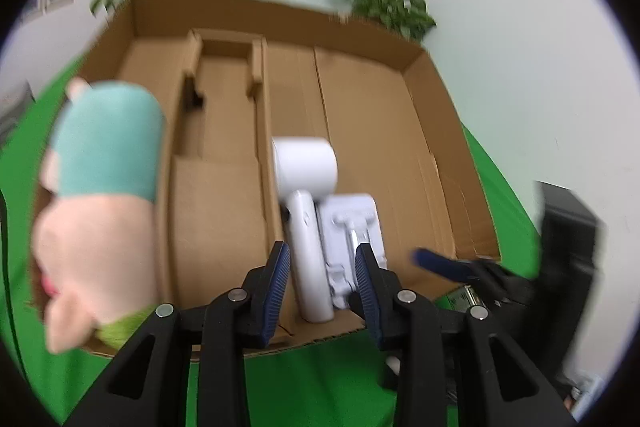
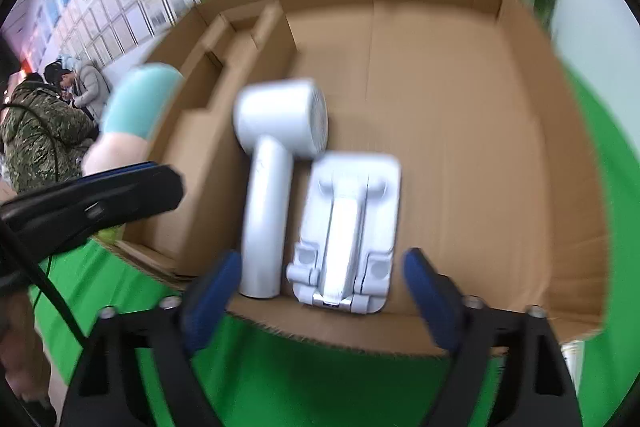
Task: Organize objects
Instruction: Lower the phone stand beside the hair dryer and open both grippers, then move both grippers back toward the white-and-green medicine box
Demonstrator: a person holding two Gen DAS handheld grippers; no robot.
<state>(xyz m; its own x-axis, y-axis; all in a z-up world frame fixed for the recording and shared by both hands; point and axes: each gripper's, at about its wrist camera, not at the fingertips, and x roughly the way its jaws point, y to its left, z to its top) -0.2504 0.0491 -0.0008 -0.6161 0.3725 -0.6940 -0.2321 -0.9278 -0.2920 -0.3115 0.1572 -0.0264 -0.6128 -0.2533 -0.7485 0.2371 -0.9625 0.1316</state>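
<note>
A white hair dryer lies in a shallow cardboard box, handle toward me. Beside it on the right lies a white folding stand. A pink plush toy in a teal top sits at the box's left wall, blurred and close. My left gripper hovers above the box's near edge, jaws narrowly apart and holding nothing. My right gripper hangs wide open above the stand and the dryer handle, touching neither. Its blue pad also shows in the left wrist view as the right gripper's fingertip.
A cardboard insert forms narrow compartments in the box's left part. The box rests on a green cloth. Potted plants stand behind it. A black object sits at the right. People stand at the far left.
</note>
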